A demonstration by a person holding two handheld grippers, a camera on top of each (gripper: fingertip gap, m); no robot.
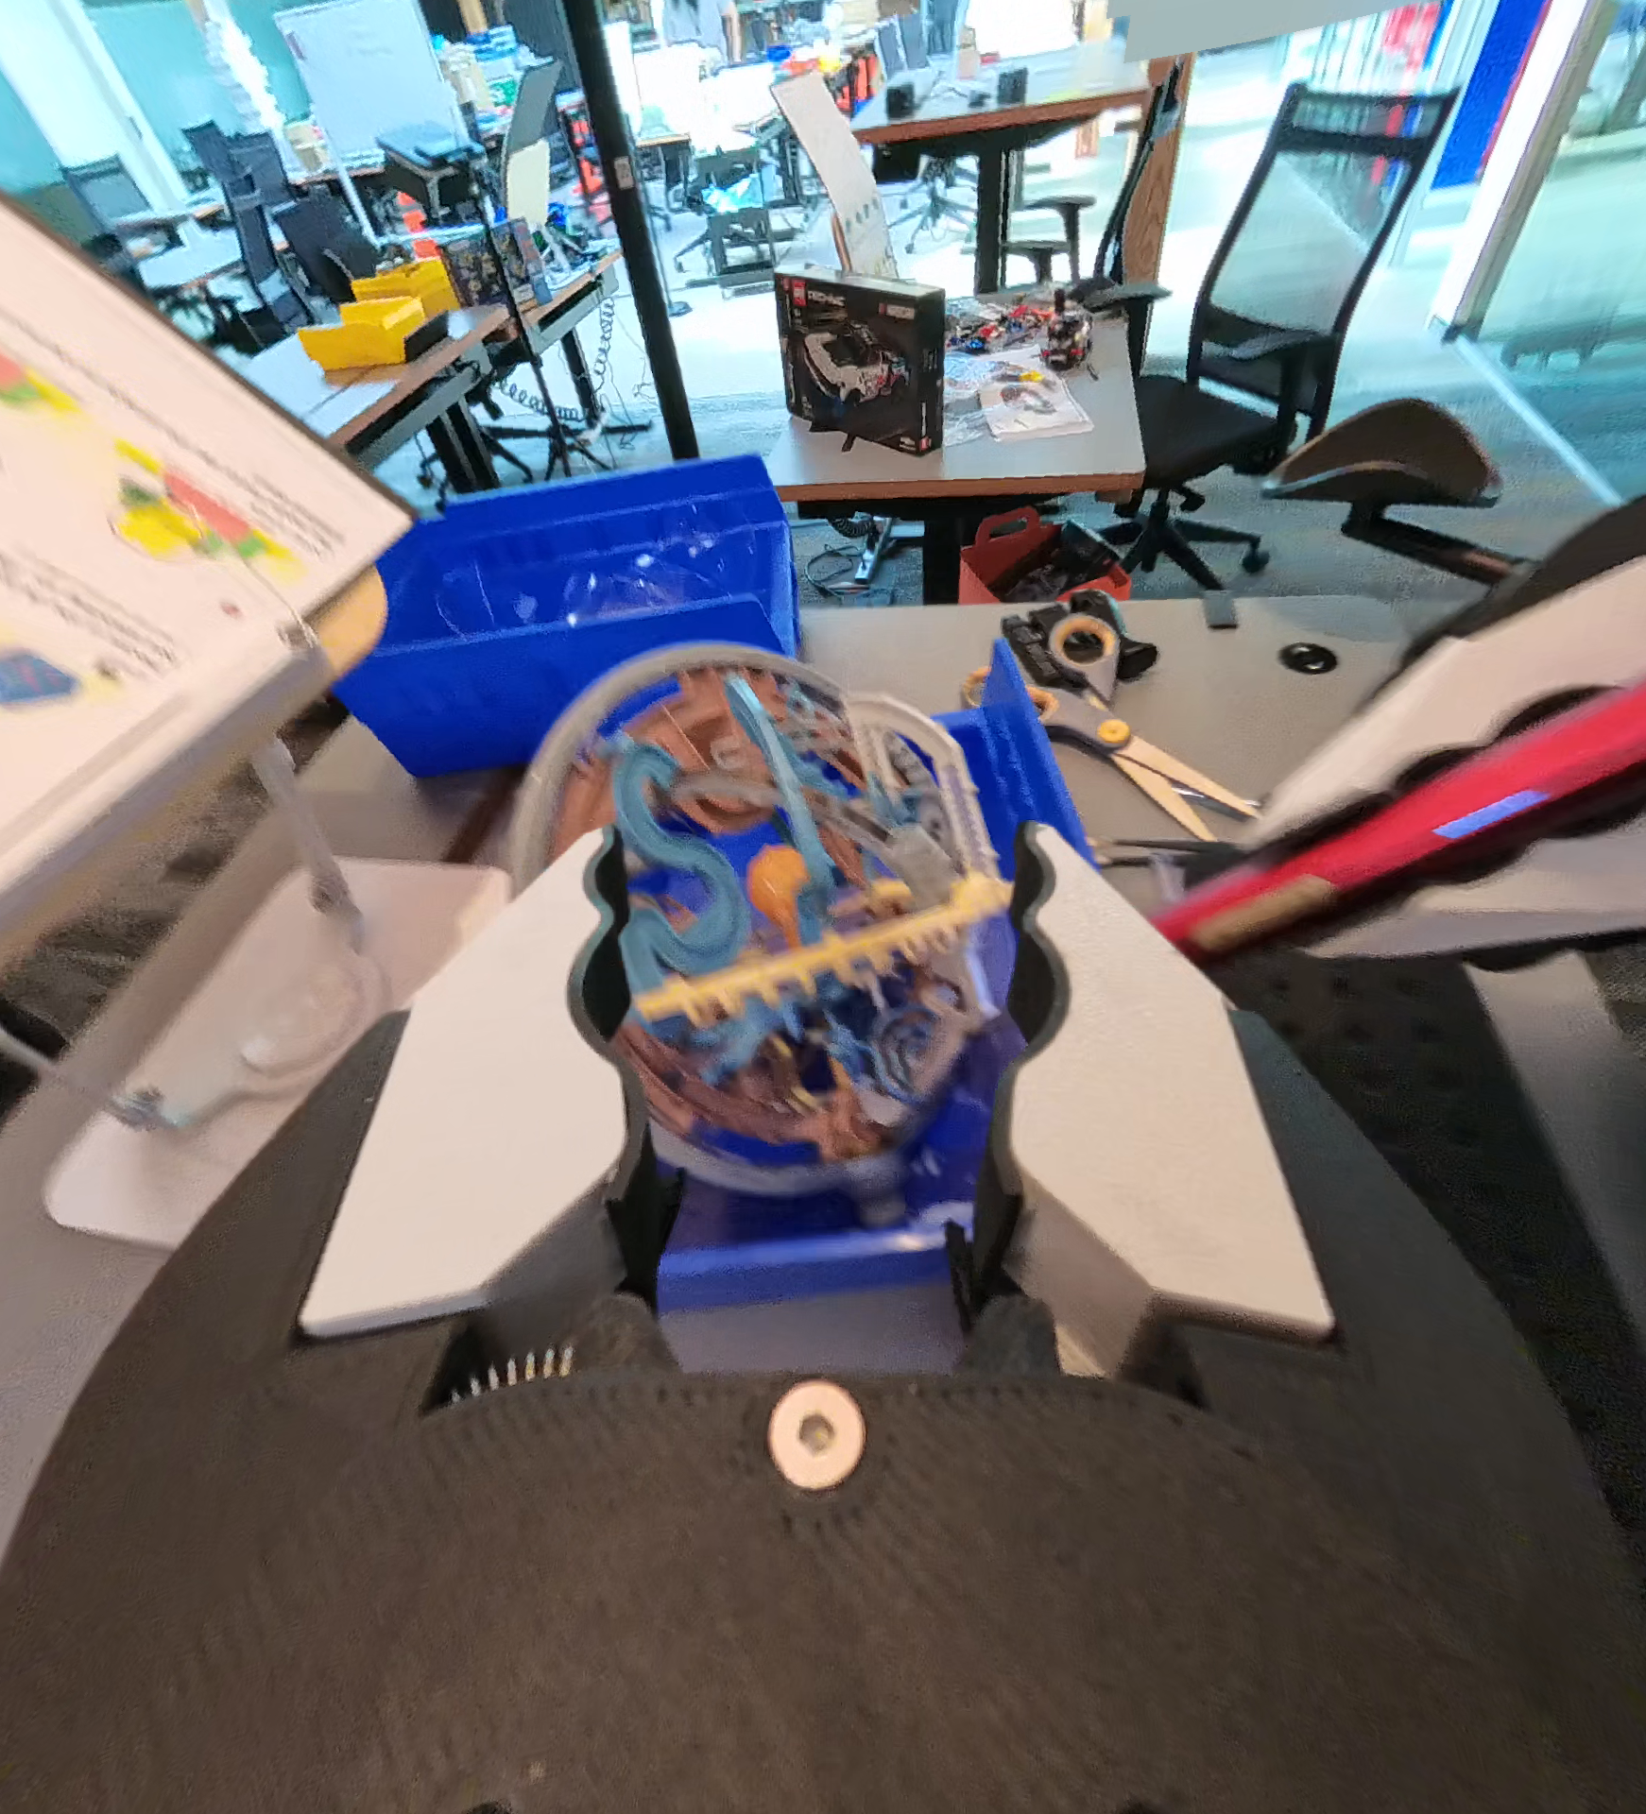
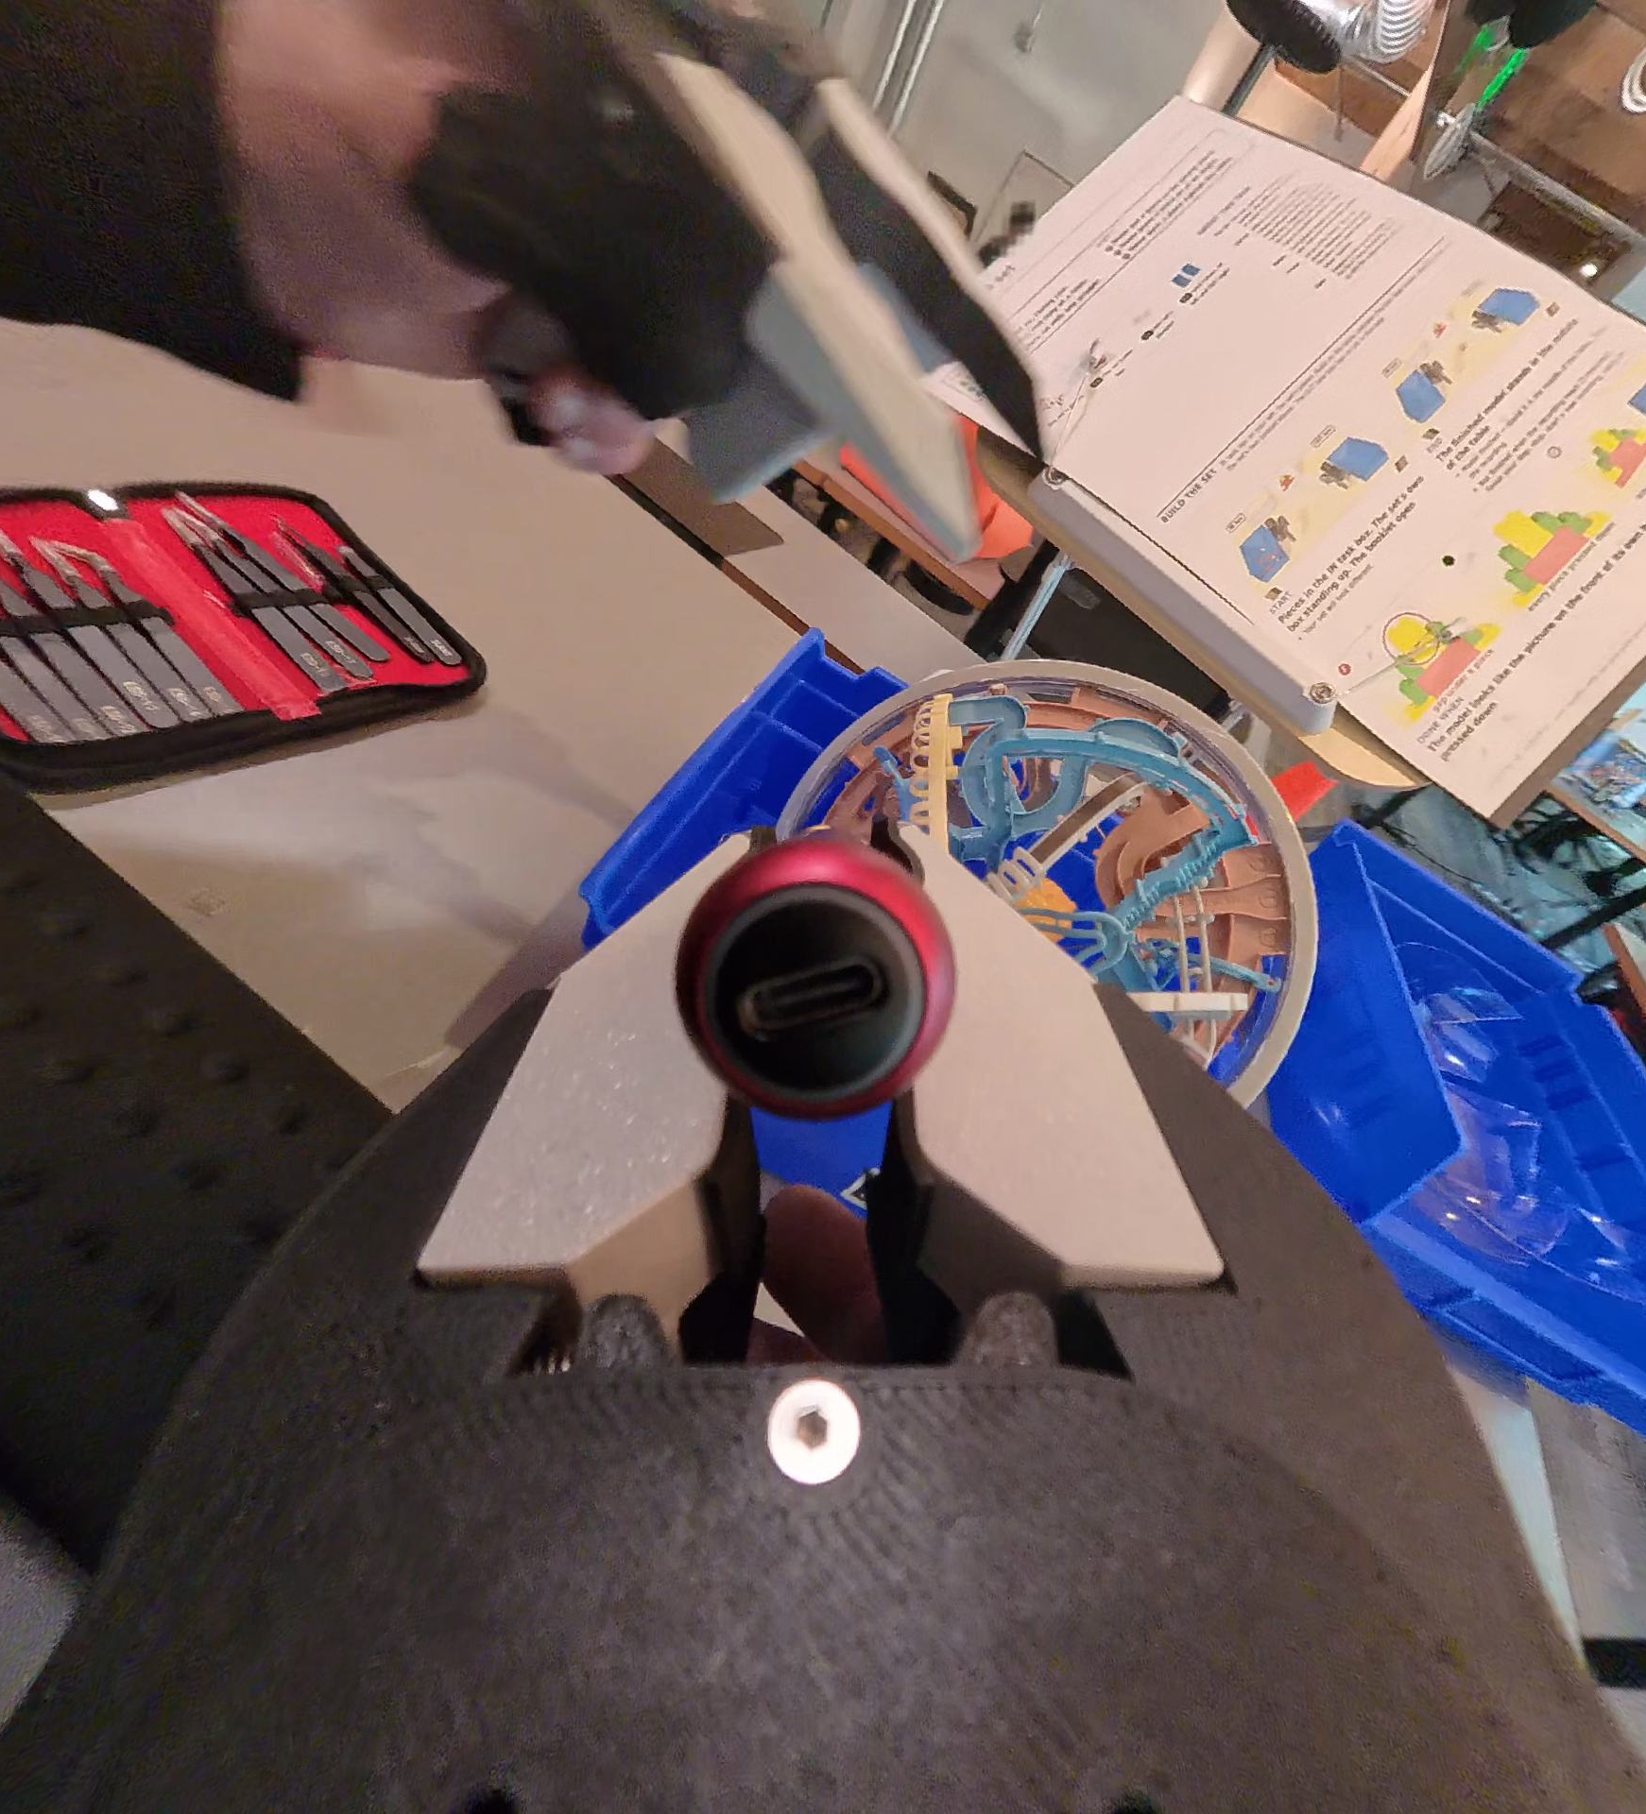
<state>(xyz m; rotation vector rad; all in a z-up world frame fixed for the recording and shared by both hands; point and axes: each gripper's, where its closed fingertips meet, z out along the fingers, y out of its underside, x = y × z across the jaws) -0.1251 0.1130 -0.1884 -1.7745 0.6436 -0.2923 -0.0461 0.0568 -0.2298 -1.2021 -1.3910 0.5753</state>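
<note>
Clearly, at the left of the left wrist view an instruction sheet [image 1: 102, 510] on a stand is cut off by the frame edge. In the centre, the left gripper [image 1: 819, 933] is spread around a transparent maze ball [image 1: 780, 942], which sits in a small blue bin [image 1: 1015, 766]; whether the fingers touch it cannot be told. At the right, the blurred right gripper [image 1: 1222, 913] is seen pinching a red screwdriver [image 1: 1447, 825], with scissors [image 1: 1123, 726] behind it.

Only the right wrist view shows a red tweezer case [image 2: 161, 609] at the left. In its centre, the screwdriver's round end hides the fingertips. A larger blue bin [image 2: 1487, 1158] is seen at the right.
</note>
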